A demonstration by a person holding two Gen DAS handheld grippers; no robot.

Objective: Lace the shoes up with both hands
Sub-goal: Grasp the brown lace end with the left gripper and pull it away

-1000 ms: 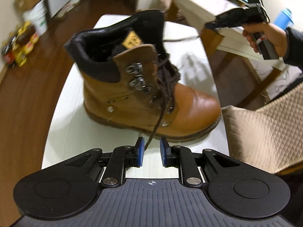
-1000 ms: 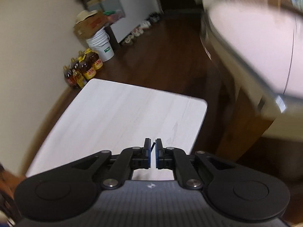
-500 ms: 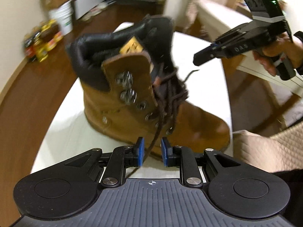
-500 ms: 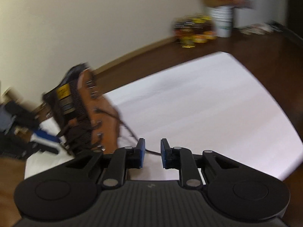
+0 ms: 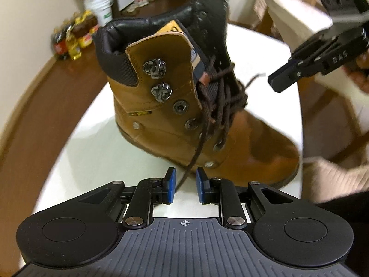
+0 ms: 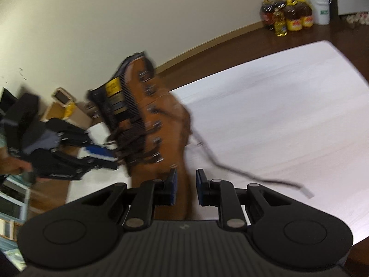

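Observation:
A tan leather boot (image 5: 184, 106) with a black collar stands on the white table (image 5: 92, 150). Its dark brown lace (image 5: 196, 152) runs down from the eyelets and passes between the blue pads of my left gripper (image 5: 185, 184), which is open and does not pinch it. My right gripper (image 6: 186, 184) is open too, with the boot's (image 6: 161, 115) toe behind the gap. The other lace end (image 6: 242, 173) lies loose on the table (image 6: 288, 115) to its right. In the left wrist view the right gripper (image 5: 283, 80) hovers beyond the boot's toe side.
Oil bottles (image 6: 288, 18) and a white bucket (image 6: 316, 2) stand on the wooden floor by the wall. A quilted beige cushion (image 5: 334, 175) lies past the table's right edge. A second light table (image 5: 295, 16) is behind it.
My right gripper opened, dropped the lace tip and swung round from the far table end to face the boot. My left gripper's pads spread a little wider around the lace.

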